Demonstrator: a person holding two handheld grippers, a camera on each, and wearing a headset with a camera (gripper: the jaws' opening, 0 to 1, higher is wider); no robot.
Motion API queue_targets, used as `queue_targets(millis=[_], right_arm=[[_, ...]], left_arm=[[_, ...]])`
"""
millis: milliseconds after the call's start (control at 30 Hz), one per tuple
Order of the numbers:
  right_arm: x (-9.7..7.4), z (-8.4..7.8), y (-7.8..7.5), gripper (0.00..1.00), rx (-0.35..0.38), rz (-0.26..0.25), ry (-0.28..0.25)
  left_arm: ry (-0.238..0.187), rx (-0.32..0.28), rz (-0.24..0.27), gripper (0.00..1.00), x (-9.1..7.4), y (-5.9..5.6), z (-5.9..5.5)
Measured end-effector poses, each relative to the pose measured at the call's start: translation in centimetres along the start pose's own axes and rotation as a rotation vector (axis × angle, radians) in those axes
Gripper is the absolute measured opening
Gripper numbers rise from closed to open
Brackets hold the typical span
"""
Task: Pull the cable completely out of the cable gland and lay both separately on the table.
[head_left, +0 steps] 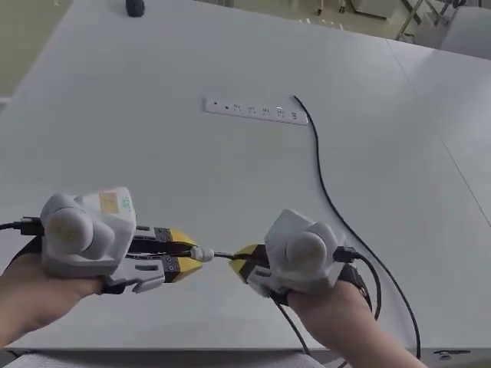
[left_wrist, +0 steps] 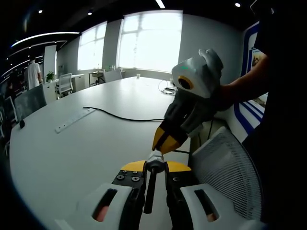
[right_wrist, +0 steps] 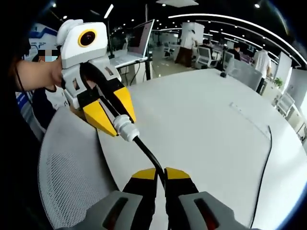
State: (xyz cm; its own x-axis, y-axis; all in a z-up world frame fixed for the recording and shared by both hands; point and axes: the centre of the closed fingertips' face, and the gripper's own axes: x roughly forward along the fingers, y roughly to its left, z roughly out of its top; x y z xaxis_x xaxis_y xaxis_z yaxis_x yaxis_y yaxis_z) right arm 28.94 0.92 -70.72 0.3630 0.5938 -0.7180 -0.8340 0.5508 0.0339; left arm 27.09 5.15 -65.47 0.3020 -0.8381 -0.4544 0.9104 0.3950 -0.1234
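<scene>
A white cable gland [head_left: 202, 254] sits at the yellow tips of my left gripper [head_left: 192, 257], which is shut on it. In the left gripper view the cable gland [left_wrist: 155, 162] stands between the jaws, and the black cable [left_wrist: 149, 191] runs back through it toward the camera. A short black cable [head_left: 223, 256] leads from the gland to my right gripper [head_left: 239, 261], which is shut on it. From the right gripper [right_wrist: 160, 173], the cable [right_wrist: 146, 152] rises to the gland [right_wrist: 125, 128]. Both are held just above the white table [head_left: 230, 176].
A white power strip [head_left: 255, 110] lies at the table's middle, its black cord [head_left: 326, 192] running to the near right edge. A dark small object [head_left: 135, 8] sits at the far edge. A mesh chair back [right_wrist: 67, 177] is below the grippers. People stand in the background.
</scene>
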Motion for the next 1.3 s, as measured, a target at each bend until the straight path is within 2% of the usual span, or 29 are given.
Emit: queue_targets(millis=[200,367,500,700,833,867,900,933,1000,1033,1100,1167,1200,1233,1300], right_arm=[[0.2,-1.0,-0.6,0.00,0.094,0.000,0.019],[0.4,-2.0,-0.5,0.00,0.166,0.020,0.041],[0.4,-2.1,-0.3,0.00,0.164,0.023,0.041],[0.2,-2.0,-0.3,0.01,0.082,0.015,0.027],[0.0,-1.9,-0.2,0.02,0.053,0.015,0.018],[-0.1,-1.8,-0.2,0.04,0.036,0.014,0.019],[-0.2,-1.3,-0.4,0.08,0.014,-0.005,-0.002],[-0.5,-0.3,-0.7,0.14,-0.027,-0.030,-0.038],[-0.8,0.6,-0.5,0.21,-0.116,-0.045,-0.044],[-1.0,1.2,-0.1,0.21,-0.190,-0.047,-0.040],[-1.0,2.1,1.3,0.21,-0.270,-0.021,-0.044],[-1.0,2.8,1.9,0.19,-0.358,-0.031,-0.036],[-1.1,3.3,2.4,0.18,-0.447,-0.041,-0.029],[-1.1,3.5,2.7,0.16,-0.502,-0.042,-0.024],[-0.9,3.4,3.3,0.13,-0.561,-0.036,0.001]], left_arm=[[-0.001,-0.003,-0.001,0.15,0.0,-0.1,-0.1],[0.002,-0.002,-0.003,0.15,0.2,-0.2,-0.2],[0.004,-0.003,-0.005,0.15,0.3,-0.2,-0.3],[0.006,-0.003,-0.002,0.15,0.3,-0.3,-0.3],[0.004,-0.002,0.010,0.15,0.2,-0.1,-0.2],[0.004,-0.003,0.018,0.15,0.2,0.0,-0.2],[0.003,-0.003,0.020,0.15,0.2,0.1,-0.2],[0.003,-0.005,0.020,0.15,0.1,0.1,-0.2],[0.005,-0.003,0.024,0.15,0.1,0.1,-0.2],[0.006,-0.003,0.026,0.15,0.1,0.1,-0.2],[0.006,-0.007,0.027,0.15,0.1,0.1,-0.2],[0.006,-0.009,0.028,0.15,0.1,0.0,-0.2],[0.006,-0.010,0.027,0.15,0.0,-0.1,-0.2],[0.005,-0.010,0.027,0.15,0.0,-0.1,-0.1],[0.004,-0.012,0.025,0.15,0.0,-0.2,-0.1]])
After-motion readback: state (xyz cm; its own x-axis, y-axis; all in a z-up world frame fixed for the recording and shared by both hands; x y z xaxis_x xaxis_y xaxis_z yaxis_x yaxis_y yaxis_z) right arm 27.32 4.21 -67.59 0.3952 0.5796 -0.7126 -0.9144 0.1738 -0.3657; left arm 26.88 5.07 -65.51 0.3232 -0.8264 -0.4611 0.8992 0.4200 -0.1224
